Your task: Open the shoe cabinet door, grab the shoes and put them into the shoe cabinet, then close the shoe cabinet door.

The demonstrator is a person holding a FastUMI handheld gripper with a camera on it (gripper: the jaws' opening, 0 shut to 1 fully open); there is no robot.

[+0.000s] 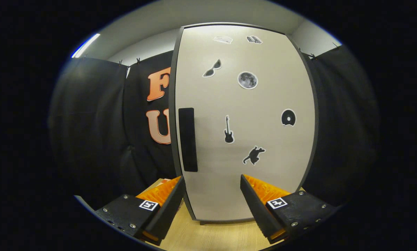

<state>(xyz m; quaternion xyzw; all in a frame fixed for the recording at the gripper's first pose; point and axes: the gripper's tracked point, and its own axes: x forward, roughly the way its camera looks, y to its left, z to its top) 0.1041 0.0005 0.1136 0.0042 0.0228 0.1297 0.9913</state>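
- The hand-held gripper is spread wide, its two fingers well apart with nothing held between them.
- Each finger carries a small square black-and-white marker on its upper face, and ribbed pads line the inner sides.
- The shoe cabinet door stands just ahead of the fingers, pale and flat with a dark edge band, and it looks closed against the cabinet body.
- The lower part of the door shows in the gap between the two fingertips; neither fingertip can be said to touch it.
- A tall, narrow black handle sits upright near the door's left edge, above and just beyond the left finger's tip.
- Several stickers are spread over the door: sunglasses in the upper left, a moon to their right, two small pale stickers near the top edge, a black guitar near the middle, a vinyl record towards the right edge, and a black cat below the guitar.
- The cabinet rests on a light wooden desk, whose surface shows beneath the fingers and up to the foot of the door.
- Behind the left finger, low beside the cabinet's left edge, a small reddish thing peeks out; what it is cannot be told.
- Black cloth hangs on both sides of the cabinet, clipped along its upper edge, with a plain pale wall and ceiling above.
- A bright strip light runs across the ceiling to the upper left.
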